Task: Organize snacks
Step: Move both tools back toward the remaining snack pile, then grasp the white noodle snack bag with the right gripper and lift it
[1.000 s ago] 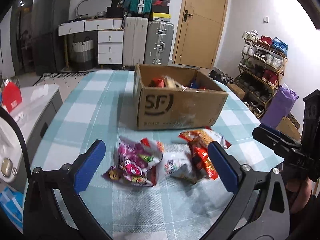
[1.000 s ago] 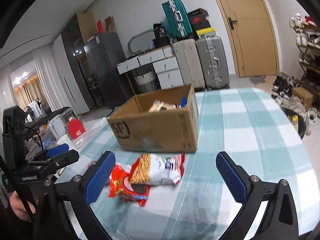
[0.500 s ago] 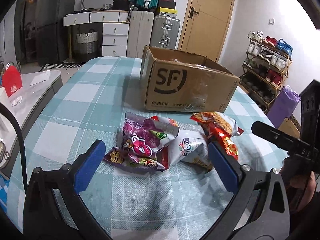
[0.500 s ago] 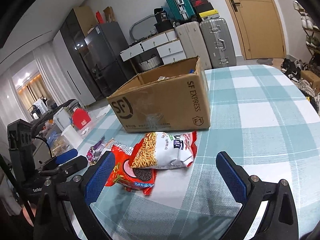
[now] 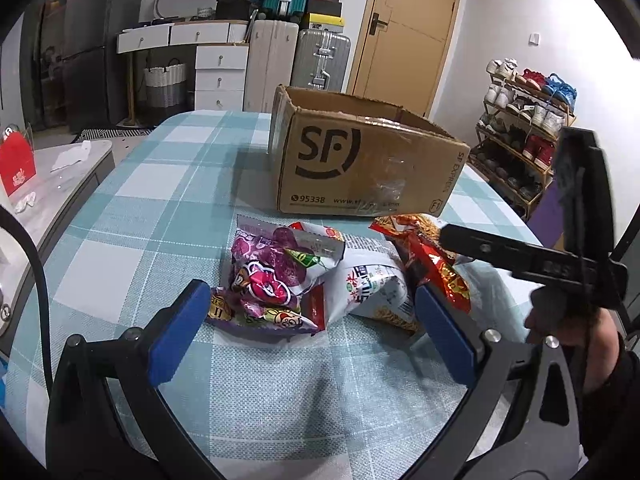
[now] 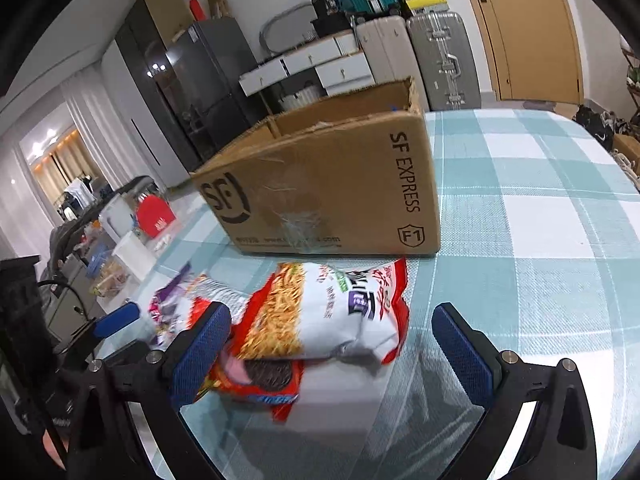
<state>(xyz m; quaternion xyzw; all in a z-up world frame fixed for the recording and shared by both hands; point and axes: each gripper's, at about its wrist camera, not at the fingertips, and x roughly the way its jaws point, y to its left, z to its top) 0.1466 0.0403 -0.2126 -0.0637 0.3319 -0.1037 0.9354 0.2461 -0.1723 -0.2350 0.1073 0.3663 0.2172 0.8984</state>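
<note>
Left wrist view: desk (image 5: 132, 184) with checked cloth | cardboard box (image 5: 360, 168) stands behind snack packs (image 5: 288, 280) | left tongs (image 5: 312, 336) wide open, holding nothing, around purple pack | right tongs (image 6: 332, 352) wide open, empty, around white-red pack (image 6: 332, 312).

Ahead of my left gripper (image 5: 314, 334) I see a matt brown cardboard box (image 5: 360, 168) with glossy clear tape patches on its face. The tablecloth (image 5: 160, 184) under both grippers looks like woven cloth, matt and finely textured. Between my right gripper (image 6: 332, 350) fingers, the white snack bag (image 6: 332, 312) is shiny crinkled plastic film. The purple snack bag (image 5: 272, 280) is glossy too. My blue pads (image 6: 200, 354) look rough, dimpled rubber on matt black plastic arms.
</note>
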